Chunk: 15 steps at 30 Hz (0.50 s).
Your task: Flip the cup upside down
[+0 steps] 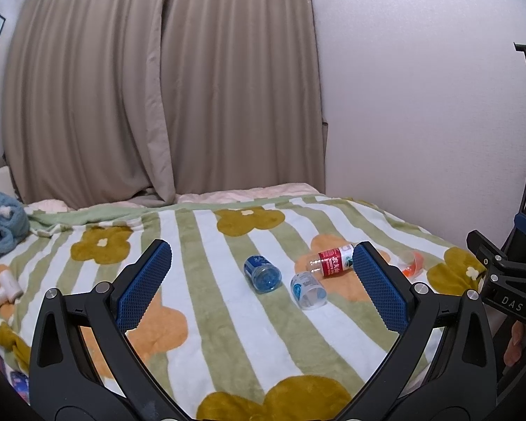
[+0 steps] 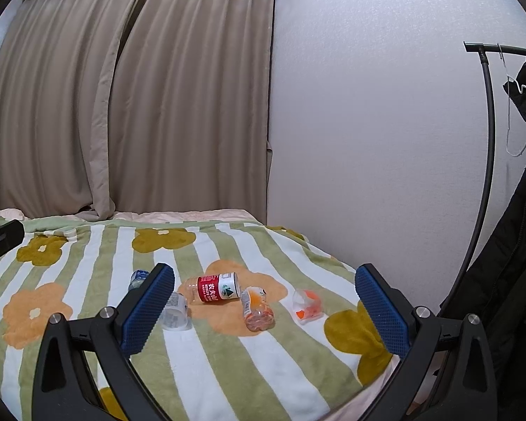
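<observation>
Several cut plastic bottle cups lie on their sides on a striped flower blanket point(image 1: 228, 333). In the left wrist view I see a blue cup point(image 1: 263, 273), a clear cup point(image 1: 308, 290), a red-label cup point(image 1: 333, 262) and an orange-and-clear cup point(image 1: 411, 263) partly hidden by my finger. In the right wrist view the red-label cup point(image 2: 215, 287), an orange cup point(image 2: 257, 308), an orange-and-clear cup point(image 2: 307, 307), the clear cup point(image 2: 175, 312) and the blue cup point(image 2: 138, 277) show. My left gripper point(image 1: 263, 273) and right gripper point(image 2: 264, 300) are open, empty, above the blanket.
Beige curtains point(image 1: 157, 87) and a white wall point(image 1: 420, 105) stand behind the bed. A blue towel point(image 1: 1, 224) and a white mallet point(image 1: 5, 286) lie at the left. A clothes rack point(image 2: 487, 140) with a dark coat point(image 2: 519, 263) stands at the right.
</observation>
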Tool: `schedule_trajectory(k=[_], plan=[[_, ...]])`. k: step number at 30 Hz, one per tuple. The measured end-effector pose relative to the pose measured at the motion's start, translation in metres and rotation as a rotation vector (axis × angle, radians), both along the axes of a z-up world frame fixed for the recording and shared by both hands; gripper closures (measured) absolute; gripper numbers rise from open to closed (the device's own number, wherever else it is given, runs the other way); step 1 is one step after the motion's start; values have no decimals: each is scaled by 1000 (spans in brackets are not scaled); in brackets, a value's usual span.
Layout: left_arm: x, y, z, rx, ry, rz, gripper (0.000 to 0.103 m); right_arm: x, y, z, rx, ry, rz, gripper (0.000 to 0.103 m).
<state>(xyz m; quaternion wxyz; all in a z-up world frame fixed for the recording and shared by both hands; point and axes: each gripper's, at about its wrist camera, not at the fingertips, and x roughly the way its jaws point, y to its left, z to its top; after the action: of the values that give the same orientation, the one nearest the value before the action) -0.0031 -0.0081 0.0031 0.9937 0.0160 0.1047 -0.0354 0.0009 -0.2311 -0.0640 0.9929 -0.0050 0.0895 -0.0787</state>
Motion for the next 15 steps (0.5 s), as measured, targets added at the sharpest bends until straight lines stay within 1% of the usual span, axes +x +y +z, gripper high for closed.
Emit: schedule_trajectory(k=[3,5,9,12,14,15], plan=[[3,0,0,-6,18,-5,0,1,0,1,2,4,2,0],[9,0,2,-12,43,-15,0,3,-1,1,2,9,4,0],[39,0,11,-21,99,-60,0,9,-5,2,-2,23,4,0],[80,-10,16,10,182,-111,0,14,-11,-1,3,31,13,0],[120,-20,12,23,288,-143,0,18,-15,-2,12,36,23,0],[143,-27,6,25,353,-163,0,19,-17,-4,16,38,26,0]])
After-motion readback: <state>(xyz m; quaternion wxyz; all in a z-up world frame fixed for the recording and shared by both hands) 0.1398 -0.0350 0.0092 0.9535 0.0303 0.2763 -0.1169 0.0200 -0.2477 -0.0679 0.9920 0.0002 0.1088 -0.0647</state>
